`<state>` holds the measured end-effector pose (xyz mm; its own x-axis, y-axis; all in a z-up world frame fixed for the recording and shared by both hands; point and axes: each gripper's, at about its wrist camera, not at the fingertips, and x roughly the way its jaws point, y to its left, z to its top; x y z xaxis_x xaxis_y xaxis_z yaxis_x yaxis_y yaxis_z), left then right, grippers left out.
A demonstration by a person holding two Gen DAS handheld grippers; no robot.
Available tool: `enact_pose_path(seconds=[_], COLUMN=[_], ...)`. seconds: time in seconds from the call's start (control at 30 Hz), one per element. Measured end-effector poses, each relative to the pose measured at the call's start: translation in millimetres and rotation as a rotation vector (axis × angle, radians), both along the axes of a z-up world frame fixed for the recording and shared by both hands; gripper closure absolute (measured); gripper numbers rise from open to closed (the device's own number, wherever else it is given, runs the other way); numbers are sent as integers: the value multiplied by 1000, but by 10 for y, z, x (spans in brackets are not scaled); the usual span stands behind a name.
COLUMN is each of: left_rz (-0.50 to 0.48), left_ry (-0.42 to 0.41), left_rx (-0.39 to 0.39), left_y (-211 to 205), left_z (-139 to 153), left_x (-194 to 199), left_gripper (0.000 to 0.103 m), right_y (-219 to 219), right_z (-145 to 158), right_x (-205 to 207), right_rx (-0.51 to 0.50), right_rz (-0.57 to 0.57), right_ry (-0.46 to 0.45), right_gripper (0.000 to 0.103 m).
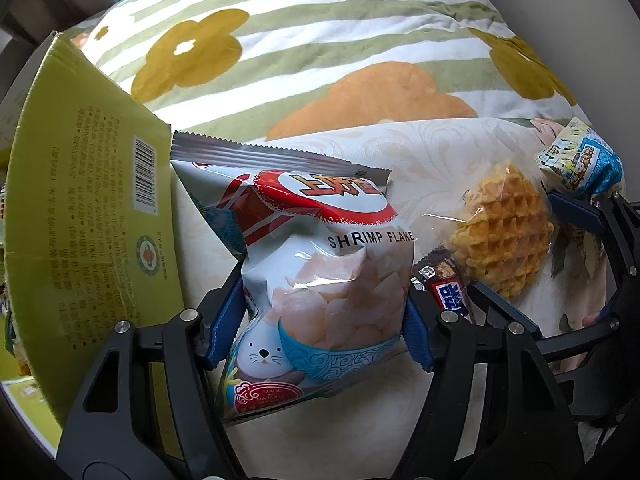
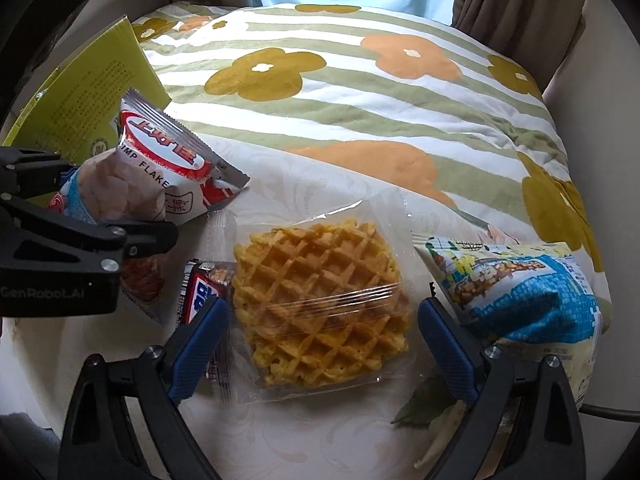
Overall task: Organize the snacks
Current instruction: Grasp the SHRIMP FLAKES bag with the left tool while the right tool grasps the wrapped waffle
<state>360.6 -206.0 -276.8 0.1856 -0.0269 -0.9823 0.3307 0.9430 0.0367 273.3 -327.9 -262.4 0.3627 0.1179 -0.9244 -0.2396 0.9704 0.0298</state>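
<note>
Two grippers over a spread of snacks beside a green box.

At the left, the green box runs off the frame, so its inside cannot be seen. The left gripper has its blue pads pressed into the shrimp chips bag; a puffy, slick bag could slide out or get its chips crushed. A small dark bar lies half under the waffle packet, its label unreadable. The right gripper stands open around the waffle; closing could snag the bar. The blue packet is partly cut off.
</note>
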Motion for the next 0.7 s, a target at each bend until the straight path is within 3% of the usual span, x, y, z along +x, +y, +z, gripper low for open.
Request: enact_pose_path(seconds=[0.17, 0.37, 0.5, 0.63, 0.7], left_rz=[17, 24, 29, 32, 32], left_ry=[-11, -18, -16, -18, -23], left_rx=[-4, -10, -8, -8, -8], left_y=[37, 59, 58, 54, 50], left_z=[48, 86, 79, 80, 96], left_x=[14, -1, -5, -16, -15], left_gripper=[38, 38, 38, 38, 38], right_y=[1, -48, -17, 14, 26], right_z=[-66, -128, -111, -56, -52], right_x=[71, 144, 108, 22, -2], right_rx=[-9, 85, 87, 104, 109], right_rz=[41, 32, 40, 67, 74], right_ry=[12, 15, 5, 0, 5], right_gripper=[0, 0, 1, 29, 31])
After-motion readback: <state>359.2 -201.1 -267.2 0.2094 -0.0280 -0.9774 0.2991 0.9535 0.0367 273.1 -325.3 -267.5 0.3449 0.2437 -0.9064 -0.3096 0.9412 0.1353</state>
